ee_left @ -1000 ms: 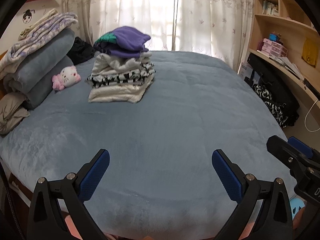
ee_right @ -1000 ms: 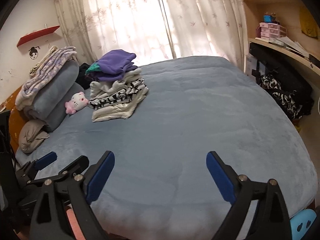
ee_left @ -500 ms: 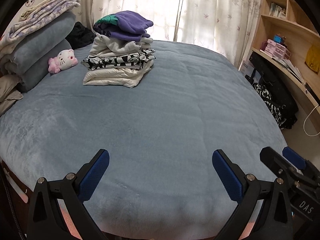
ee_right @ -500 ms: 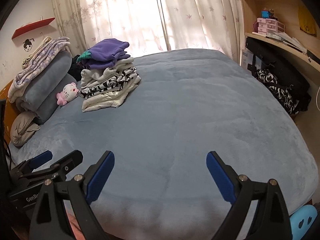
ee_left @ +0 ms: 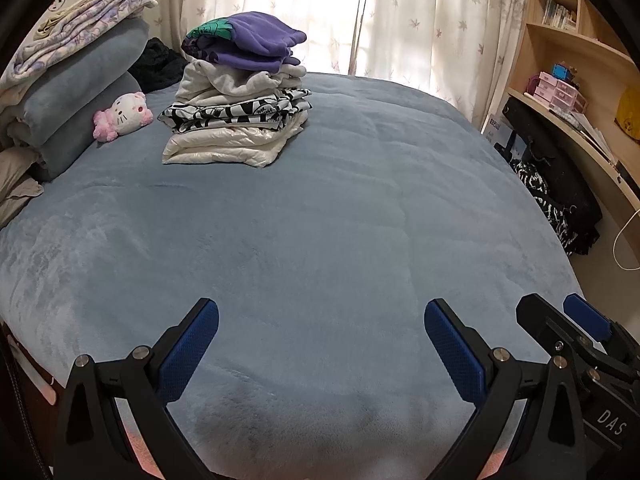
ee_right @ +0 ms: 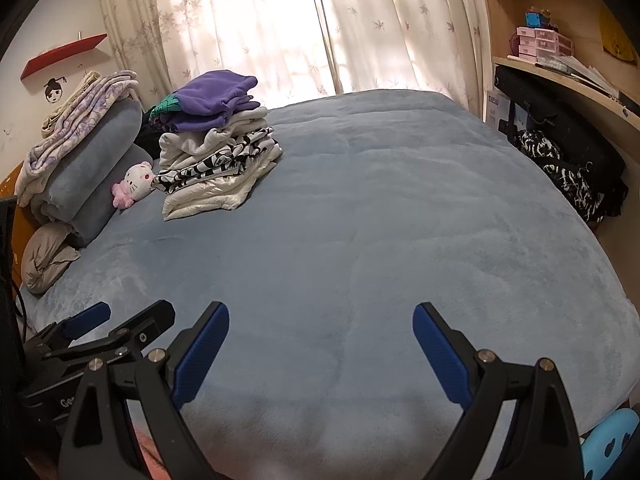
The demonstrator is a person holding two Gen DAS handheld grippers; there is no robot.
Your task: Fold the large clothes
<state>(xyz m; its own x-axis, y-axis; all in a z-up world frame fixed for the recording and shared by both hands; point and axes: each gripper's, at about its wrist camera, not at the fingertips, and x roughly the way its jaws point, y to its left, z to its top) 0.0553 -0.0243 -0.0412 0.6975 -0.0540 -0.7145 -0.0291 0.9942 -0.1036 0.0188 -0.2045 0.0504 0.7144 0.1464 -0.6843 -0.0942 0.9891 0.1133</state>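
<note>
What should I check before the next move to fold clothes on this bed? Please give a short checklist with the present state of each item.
1. Left claw open and holding nothing: ok.
2. Right claw open and holding nothing: ok.
3. Free space on the blue blanket in front of both claws: ok.
4. Stack of folded clothes stands away from the working area, beside the plush toy: ok.
5. A garment laid out ready for folding: not ok, none lies on the blanket.
6. The dark clothes beside the bed are the next garment: cannot tell.
</note>
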